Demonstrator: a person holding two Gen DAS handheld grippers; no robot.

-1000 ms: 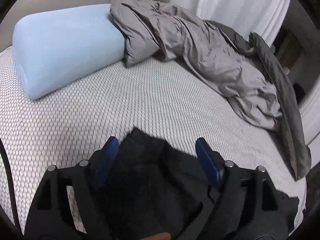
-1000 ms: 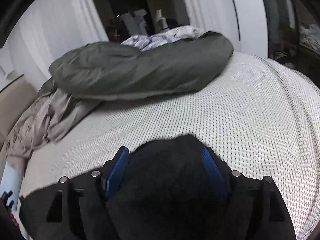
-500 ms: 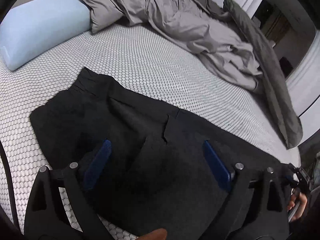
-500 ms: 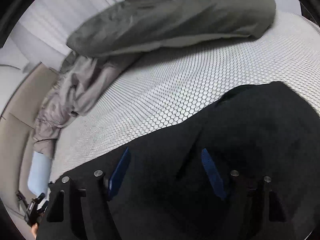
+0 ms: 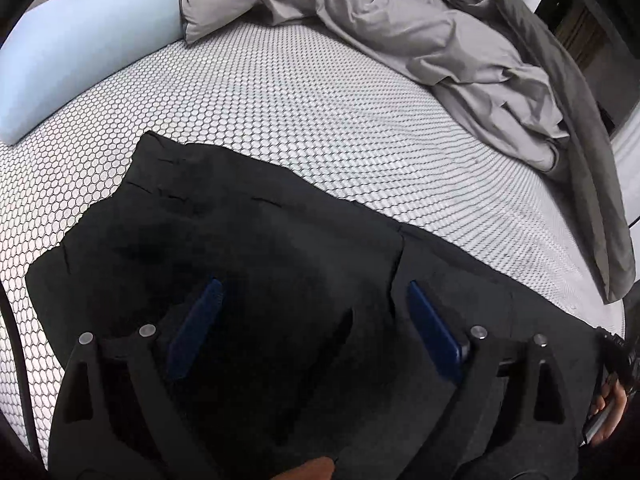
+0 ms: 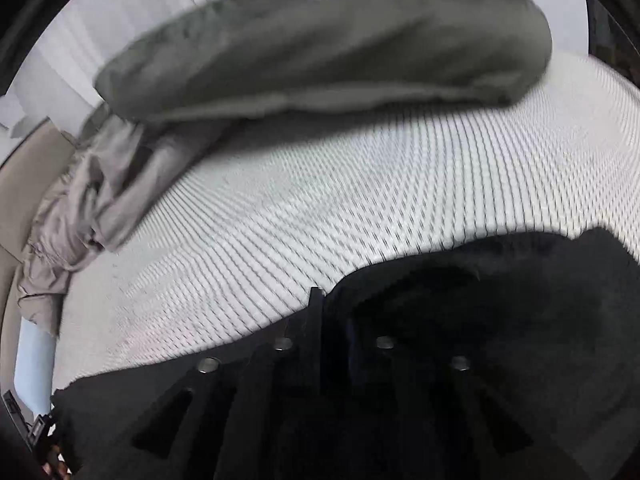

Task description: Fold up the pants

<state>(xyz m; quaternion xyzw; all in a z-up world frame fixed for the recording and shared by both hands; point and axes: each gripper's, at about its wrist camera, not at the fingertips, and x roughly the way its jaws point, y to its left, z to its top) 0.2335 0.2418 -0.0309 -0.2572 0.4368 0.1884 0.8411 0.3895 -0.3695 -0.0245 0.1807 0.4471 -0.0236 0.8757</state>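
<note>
Mattress (image 5: 320, 112) — pants (image 5: 260, 248) beneath left gripper (image 5: 312, 320)

A honeycomb-patterned mattress (image 5: 320, 120) carries black pants (image 5: 280, 260), a blue pillow (image 5: 80, 40) and rumpled grey bedding (image 5: 400, 32).

Both wrist views close, angled down; share black pants (image 5: 248, 264), honeycomb mattress (image 6: 320, 208).

Looking like a home bedroom: mattress (image 5: 320, 112) lying bare, rumpled grey duvet (image 5: 420, 28) and pale-blue pillow (image 5: 80, 44) sitting on it.
</note>
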